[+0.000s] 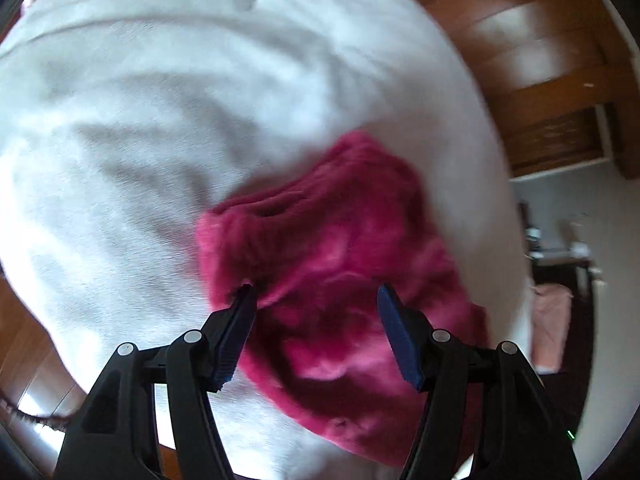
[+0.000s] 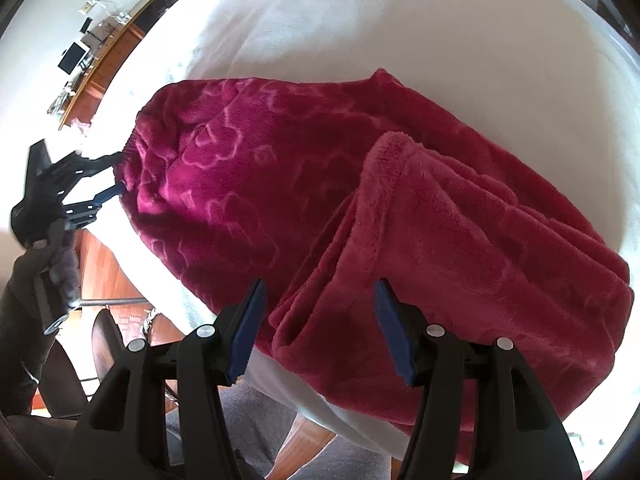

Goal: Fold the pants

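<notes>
My left wrist view looks steeply down, close over the pants (image 1: 340,280) waistband end. My right wrist view looks along the pants (image 2: 360,220) from their opposite end, equally close. Both share the pants on the white cover (image 1: 160,140).

Left wrist view smeared throughout by motion blur. Pants (image 1: 340,264) there showed only as a soft magenta mass; no seam or embossed pattern could be made out. White cover (image 1: 160,140) blurred likewise, its creases mere grey streaks. Wooden furniture (image 1: 540,60) at upper right streaked, detail lost. Small pink item (image 1: 550,320) at far right too blurred to name.

Right wrist view sharper. Pants' far side hidden under the folded-over leg; the lower hem ran behind the right gripper (image 2: 320,292). Desk clutter (image 2: 80,60) at upper left too small to identify. Left gripper (image 2: 118,172) sat at the waistband; contact with the cloth could not be judged.
</notes>
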`<state>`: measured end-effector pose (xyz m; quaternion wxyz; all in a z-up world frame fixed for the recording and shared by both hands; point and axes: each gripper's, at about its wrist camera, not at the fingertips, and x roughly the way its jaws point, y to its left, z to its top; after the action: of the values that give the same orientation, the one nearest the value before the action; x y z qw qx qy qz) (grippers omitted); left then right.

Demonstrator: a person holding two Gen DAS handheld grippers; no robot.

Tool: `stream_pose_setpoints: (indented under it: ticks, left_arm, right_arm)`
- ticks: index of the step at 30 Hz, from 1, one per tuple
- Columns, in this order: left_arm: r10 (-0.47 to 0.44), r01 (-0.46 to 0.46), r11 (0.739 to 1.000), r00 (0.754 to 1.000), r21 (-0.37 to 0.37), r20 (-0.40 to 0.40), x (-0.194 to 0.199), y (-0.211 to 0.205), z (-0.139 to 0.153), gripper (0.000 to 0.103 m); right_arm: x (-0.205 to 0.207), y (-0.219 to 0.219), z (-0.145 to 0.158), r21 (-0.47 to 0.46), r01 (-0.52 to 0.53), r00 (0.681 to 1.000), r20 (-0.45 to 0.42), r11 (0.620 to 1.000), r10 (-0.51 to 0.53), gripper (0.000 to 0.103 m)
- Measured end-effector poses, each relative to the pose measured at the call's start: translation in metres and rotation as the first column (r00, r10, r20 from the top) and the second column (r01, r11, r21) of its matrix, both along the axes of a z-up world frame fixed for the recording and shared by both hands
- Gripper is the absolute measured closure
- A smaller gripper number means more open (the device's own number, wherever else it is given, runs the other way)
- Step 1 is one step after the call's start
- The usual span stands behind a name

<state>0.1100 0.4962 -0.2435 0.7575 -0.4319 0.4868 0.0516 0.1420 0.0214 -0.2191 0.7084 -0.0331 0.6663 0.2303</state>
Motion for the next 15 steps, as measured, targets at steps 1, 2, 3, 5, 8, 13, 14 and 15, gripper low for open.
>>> stream_pose_setpoints:
  ticks: [1,2,3,5,8,13,14,15]
  left_arm:
    - [-0.013,0.013,1.0,1.0,0.005,0.017,-0.001,0.001,0.005,0.04]
    - [-0.022,0.021,1.0,0.999,0.018,0.024,-0.002,0.004,0.009,0.04]
    - [-0.019,0.018,0.999,1.0,0.046,0.017,-0.003,0.009,0.013,0.04]
    - [0.015,-0.013,0.992,1.0,0.128,-0.019,-0.001,0.018,0.016,0.04]
    - [0.039,-0.029,0.981,0.998,0.193,-0.046,0.008,0.029,0.004,0.04]
    - [0.053,-0.047,0.995,0.997,0.093,-0.061,0.021,0.033,-0.034,0.038]
    - [0.052,-0.048,0.996,0.997,0.074,-0.049,0.022,0.032,-0.037,0.036]
    - [0.045,-0.043,0.997,0.998,0.059,-0.042,0.024,0.031,-0.041,0.031]
  right_arm:
    - [0.001,0.001,-0.001,-0.001,0.004,1.0,-0.005,1.0,-0.004,0.045]
    - [0.001,0.002,-0.002,-0.003,0.006,1.0,-0.009,1.0,-0.006,0.045]
    - [0.001,0.004,-0.003,-0.003,0.005,1.0,-0.01,1.0,-0.005,0.045]
    - [0.001,0.009,-0.004,-0.004,-0.002,1.0,-0.013,1.0,0.002,0.045]
    - [-0.001,0.018,-0.004,-0.006,-0.02,1.0,-0.015,1.0,0.02,0.045]
    - [-0.005,0.023,0.0,-0.02,-0.038,0.999,-0.004,0.999,0.038,0.045]
    - [-0.006,0.022,0.001,-0.022,-0.035,0.999,-0.005,0.999,0.035,0.045]
    - [-0.007,0.021,0.0,-0.026,-0.03,1.0,-0.007,0.999,0.03,0.045]
